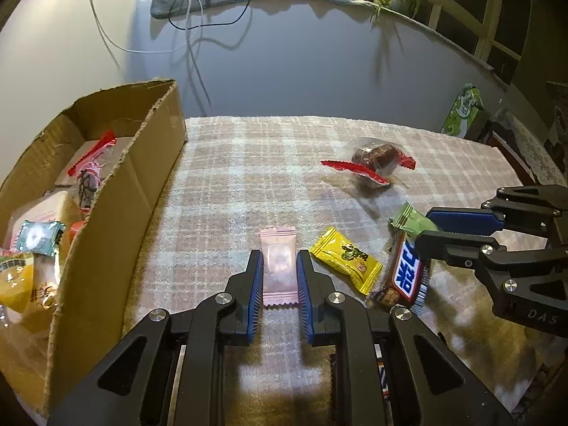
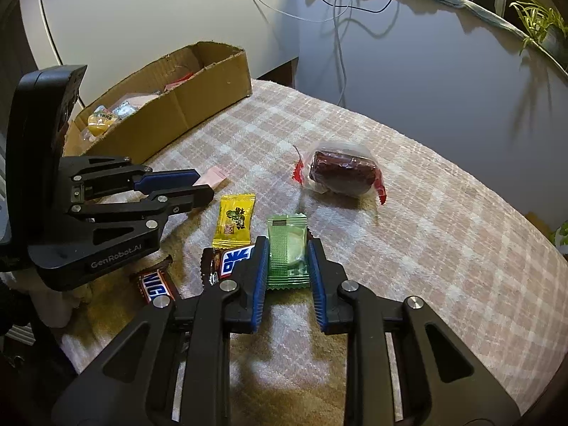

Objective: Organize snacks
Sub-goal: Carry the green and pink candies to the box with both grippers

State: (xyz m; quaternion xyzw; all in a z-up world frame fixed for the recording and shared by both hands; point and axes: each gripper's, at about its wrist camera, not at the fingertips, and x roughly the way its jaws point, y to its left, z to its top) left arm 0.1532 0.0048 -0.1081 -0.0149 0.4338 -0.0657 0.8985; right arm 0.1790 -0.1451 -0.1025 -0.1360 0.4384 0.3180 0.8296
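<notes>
**Both hand-held grippers clamped on candies**

Left wrist view: your left hand-held gripper (image 1: 279, 269) has its pads pressed on the pink candy (image 1: 278, 266), which lies on the plaid cloth (image 1: 248, 163). The box (image 1: 142, 163) of snacks stands to its left, the yellow candy (image 1: 346, 261) just right.

Right wrist view: your right hand-held gripper (image 2: 287, 259) pinches the green candy (image 2: 287, 252) on the cloth. A chocolate bar (image 2: 227, 261) touches its left finger; a clear-wrapped snack (image 2: 339, 172) lies beyond.

Your checked cloth (image 1: 248, 163) carries the cardboard box (image 1: 142, 191) far left, the clear-wrapped cake (image 2: 340, 174) far right, and pink (image 1: 278, 266), yellow (image 2: 236, 220), green (image 2: 287, 252) sweets with chocolate bars (image 2: 230, 261) near
</notes>
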